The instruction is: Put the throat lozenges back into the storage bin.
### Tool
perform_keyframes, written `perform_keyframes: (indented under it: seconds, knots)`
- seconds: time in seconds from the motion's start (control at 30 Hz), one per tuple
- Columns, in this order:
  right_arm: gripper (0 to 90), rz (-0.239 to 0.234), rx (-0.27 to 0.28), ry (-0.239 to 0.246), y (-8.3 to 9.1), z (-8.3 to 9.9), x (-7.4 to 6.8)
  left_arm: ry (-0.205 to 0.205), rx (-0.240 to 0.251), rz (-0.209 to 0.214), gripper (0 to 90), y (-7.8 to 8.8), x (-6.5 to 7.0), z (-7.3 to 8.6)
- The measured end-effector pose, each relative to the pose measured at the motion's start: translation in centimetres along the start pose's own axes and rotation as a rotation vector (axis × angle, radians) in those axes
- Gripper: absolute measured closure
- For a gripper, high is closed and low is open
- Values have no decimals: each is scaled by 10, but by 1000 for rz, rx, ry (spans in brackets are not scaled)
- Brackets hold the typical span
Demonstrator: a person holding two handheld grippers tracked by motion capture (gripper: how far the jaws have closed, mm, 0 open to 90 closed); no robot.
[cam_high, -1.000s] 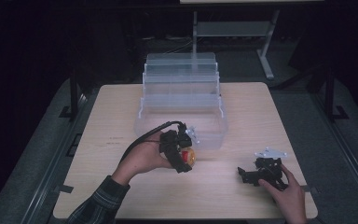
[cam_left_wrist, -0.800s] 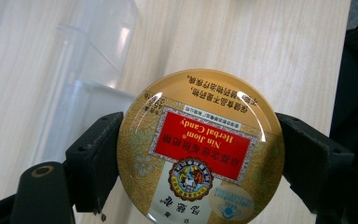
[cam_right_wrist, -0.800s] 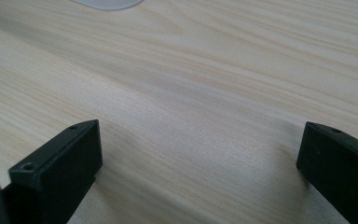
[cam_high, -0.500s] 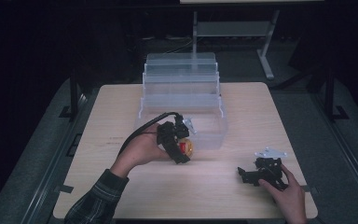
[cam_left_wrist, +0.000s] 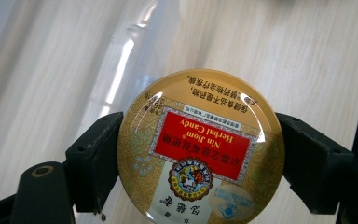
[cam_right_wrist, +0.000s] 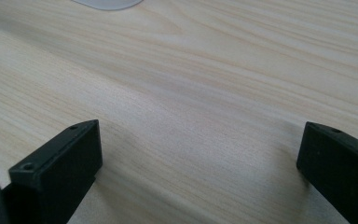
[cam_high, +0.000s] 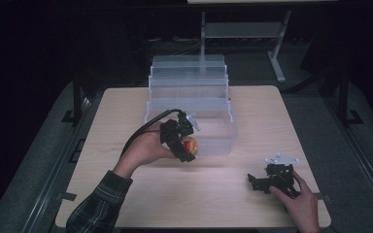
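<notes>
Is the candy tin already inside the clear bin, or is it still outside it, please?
Outside: the left tool grips the candy tin at the clear bin front.

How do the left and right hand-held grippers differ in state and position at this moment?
The left hand-held gripper is shut on a round gold candy tin with a red label; the right hand-held gripper is open with nothing between its jaws. In the high view, the left is up by the front wall of the clear plastic tiered bin, while the right sits low near the light wooden table's near right corner. Both are black and held in one hand each.
</notes>
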State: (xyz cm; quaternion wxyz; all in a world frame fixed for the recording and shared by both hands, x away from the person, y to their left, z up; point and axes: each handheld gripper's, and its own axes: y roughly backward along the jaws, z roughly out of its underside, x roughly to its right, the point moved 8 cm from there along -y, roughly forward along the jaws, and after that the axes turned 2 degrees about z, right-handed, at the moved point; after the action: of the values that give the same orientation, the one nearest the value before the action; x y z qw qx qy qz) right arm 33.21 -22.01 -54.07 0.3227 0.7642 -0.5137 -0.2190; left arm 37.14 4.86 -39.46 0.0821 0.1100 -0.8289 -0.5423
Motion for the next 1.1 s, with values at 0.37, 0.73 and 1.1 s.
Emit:
perform_keyframes:
  seconds: [0.37, 0.73, 1.1]
  knots:
    - [0, 0, 0, -1, 0, 0, 0, 45, 11, -24, 197, 7, -15, 3]
    - [0, 0, 0, -1, 0, 0, 0, 98, 18, -47, 198, 10, -32, 10]
    - [0, 0, 0, -2, 0, 0, 0, 131, -4, -80, 197, 15, -49, 18]
